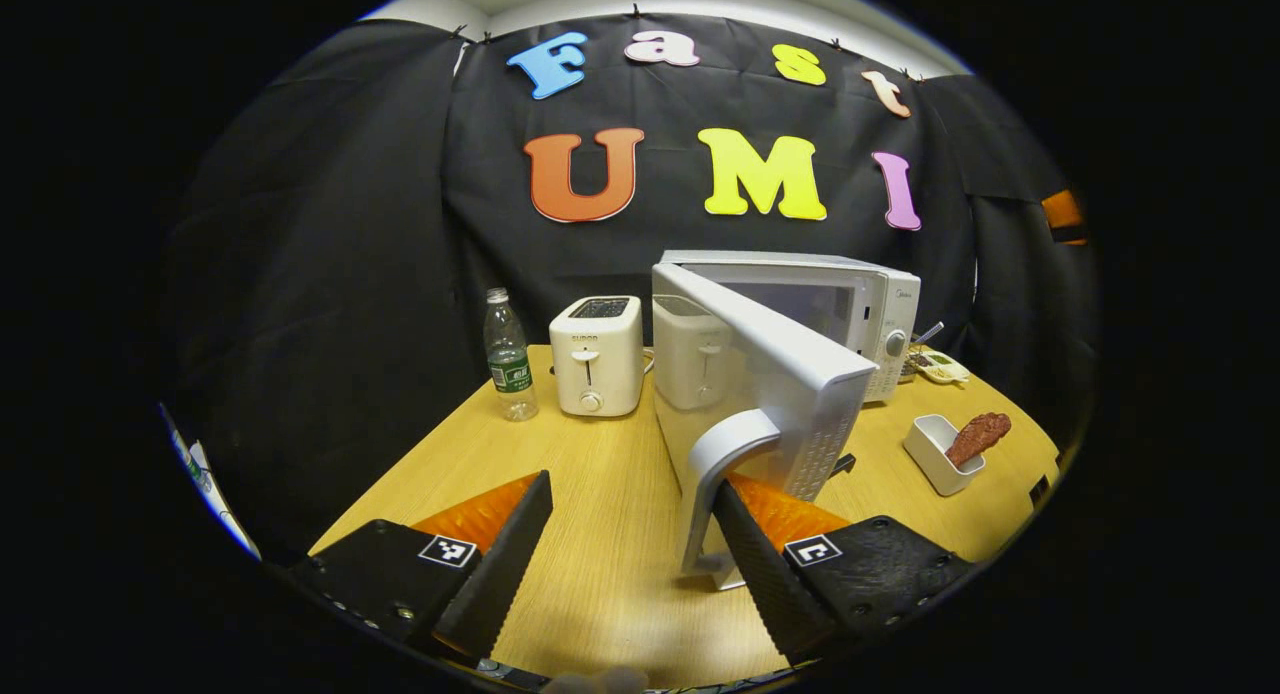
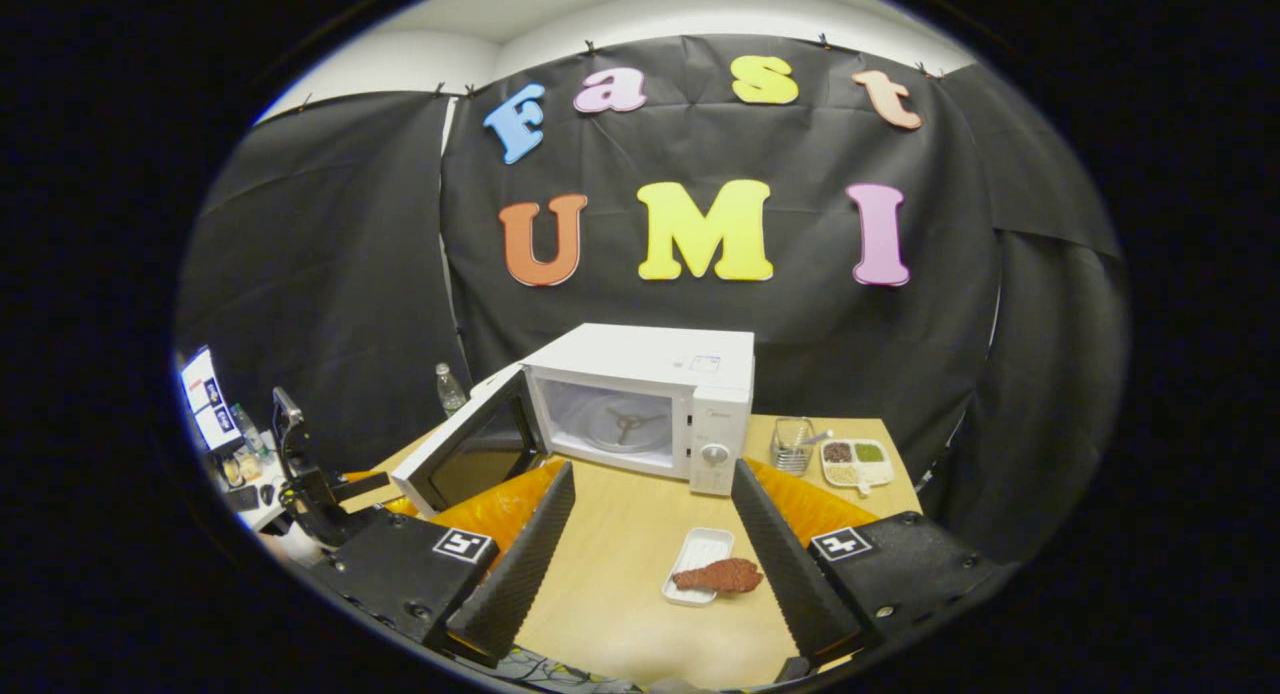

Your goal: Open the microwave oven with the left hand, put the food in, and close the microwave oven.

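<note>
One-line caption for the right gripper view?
Open right gripper hovers above the food in its tray, microwave door open.

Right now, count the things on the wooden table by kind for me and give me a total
Microwave, door open: 1
Toaster: 1
Water bottle: 1
White tray with the food lying across its near end: 1
Wire basket: 1
Divided snack dish: 1
Total: 6 things on the table, plus the 1 piece of food.
</note>
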Available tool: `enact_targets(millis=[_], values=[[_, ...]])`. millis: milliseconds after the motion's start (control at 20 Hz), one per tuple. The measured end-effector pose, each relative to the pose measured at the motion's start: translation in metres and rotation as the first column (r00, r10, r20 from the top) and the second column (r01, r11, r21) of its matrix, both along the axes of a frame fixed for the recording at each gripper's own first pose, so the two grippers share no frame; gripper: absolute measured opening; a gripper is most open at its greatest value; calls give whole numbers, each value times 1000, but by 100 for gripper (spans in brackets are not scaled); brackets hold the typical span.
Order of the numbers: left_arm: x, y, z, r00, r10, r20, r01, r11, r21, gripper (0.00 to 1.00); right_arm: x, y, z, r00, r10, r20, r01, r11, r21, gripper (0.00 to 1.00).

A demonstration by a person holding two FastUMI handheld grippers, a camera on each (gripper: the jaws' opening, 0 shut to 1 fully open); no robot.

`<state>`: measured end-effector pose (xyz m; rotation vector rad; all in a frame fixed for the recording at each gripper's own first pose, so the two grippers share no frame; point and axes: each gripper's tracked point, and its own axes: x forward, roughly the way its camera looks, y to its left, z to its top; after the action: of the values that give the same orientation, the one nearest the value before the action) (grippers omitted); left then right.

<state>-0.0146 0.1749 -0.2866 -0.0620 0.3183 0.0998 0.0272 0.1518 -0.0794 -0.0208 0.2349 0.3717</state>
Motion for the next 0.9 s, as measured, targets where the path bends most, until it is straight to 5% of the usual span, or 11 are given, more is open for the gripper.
enact_targets(millis=[100,150,200,300,550,900], values=[[-9,10,4,1000,8,14,-9,998,57,96,4,-2,-4,1000,8,-7,-8,1000,-4,93],[-12,18,5,1000,19,15,-21,996,90,95,7,-4,-4,1000,8,-5,-8,1000,-2,100],[-18,29,2,999,44,3,-44,993,112,95,12,-6,-7,1000,6,-10,-6,1000,-4,93],[-28,33,2,998,70,-6,-69,994,80,96,19,-13,-19,999,0,-33,0,1000,-4,100],[-49,11,20,997,76,3,-76,995,63,96,42,-44,-72,990,-13,-144,17,999,27,93],[-36,-65,75,996,19,81,-24,998,52,95,76,-86,-202,901,4,-434,41,995,96,84]])
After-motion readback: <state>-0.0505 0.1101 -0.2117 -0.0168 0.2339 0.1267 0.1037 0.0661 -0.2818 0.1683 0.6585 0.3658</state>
